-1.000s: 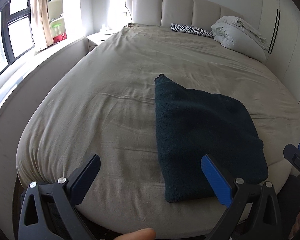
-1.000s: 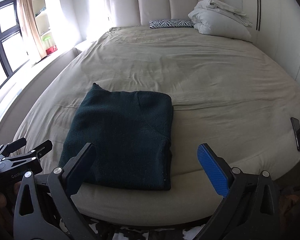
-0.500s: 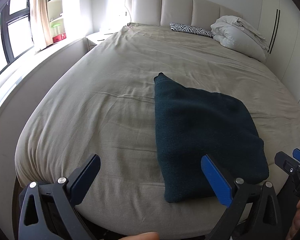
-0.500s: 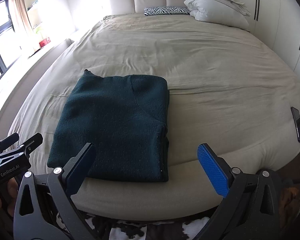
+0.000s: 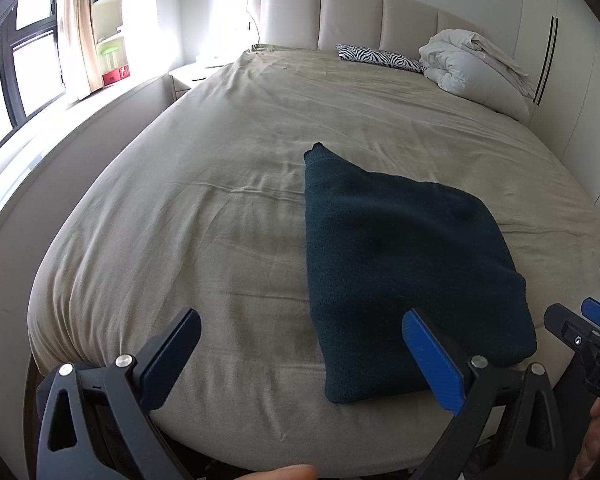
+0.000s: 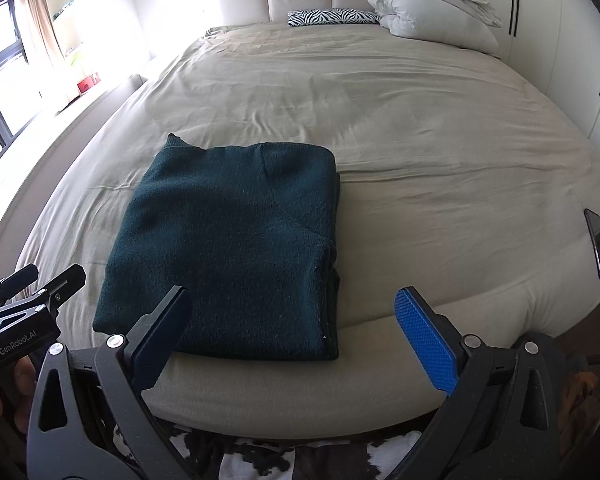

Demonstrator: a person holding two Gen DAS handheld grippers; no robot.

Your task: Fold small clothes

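A dark green knit sweater (image 5: 400, 256) lies folded into a flat rectangle near the foot edge of the beige bed (image 5: 220, 184); it also shows in the right wrist view (image 6: 236, 240). My left gripper (image 5: 300, 344) is open and empty, held at the bed's foot edge, left of the sweater. My right gripper (image 6: 292, 320) is open and empty over the sweater's near right corner. Each gripper shows at the edge of the other's view.
A black phone (image 6: 598, 244) lies near the bed's right edge. A zebra-print pillow (image 5: 380, 57) and a bundled white duvet (image 5: 476, 68) sit by the headboard. A window ledge runs along the left (image 5: 60, 128); wardrobe doors stand at right.
My right gripper has risen and moved in over the bed's foot edge. The left gripper has barely moved. The sweater lies as it was.
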